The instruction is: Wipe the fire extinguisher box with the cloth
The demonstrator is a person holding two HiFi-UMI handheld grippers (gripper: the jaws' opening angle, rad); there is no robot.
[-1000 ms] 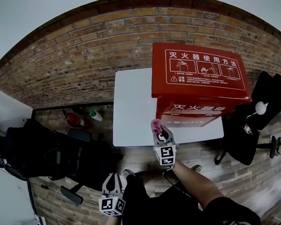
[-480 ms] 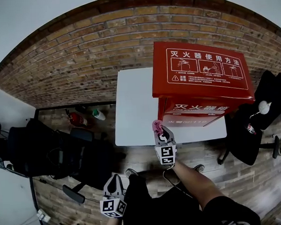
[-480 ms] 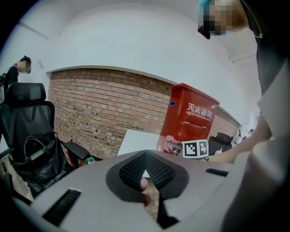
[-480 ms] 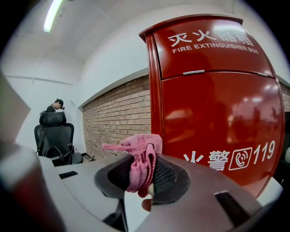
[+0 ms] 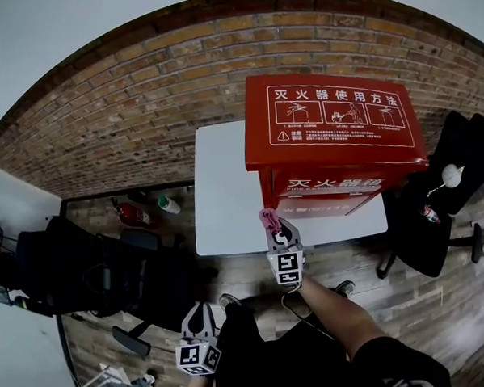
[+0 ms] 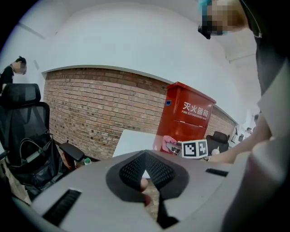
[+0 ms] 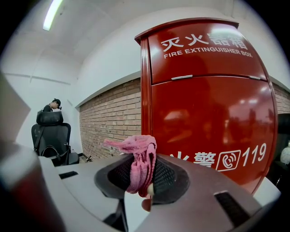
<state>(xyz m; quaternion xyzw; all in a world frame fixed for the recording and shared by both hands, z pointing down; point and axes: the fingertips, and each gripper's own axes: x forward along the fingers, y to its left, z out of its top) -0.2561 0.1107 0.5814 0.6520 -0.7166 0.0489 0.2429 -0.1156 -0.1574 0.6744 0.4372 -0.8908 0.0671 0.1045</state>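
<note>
— Where's the cloth?
— Pinched in the right tool, near the red fire extinguisher box at its 1 o'clock, on the white bench.
— The left tool?
— Clenched, empty, at 7 o'clock.

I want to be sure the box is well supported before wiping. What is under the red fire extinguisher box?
The fire extinguisher box stands on a white table, toward its right end. The box hides the tabletop directly beneath it and the table's far right corner.

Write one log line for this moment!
right gripper: shut on pink cloth | left gripper: shut, empty | fire extinguisher box: just ahead of cloth
</note>
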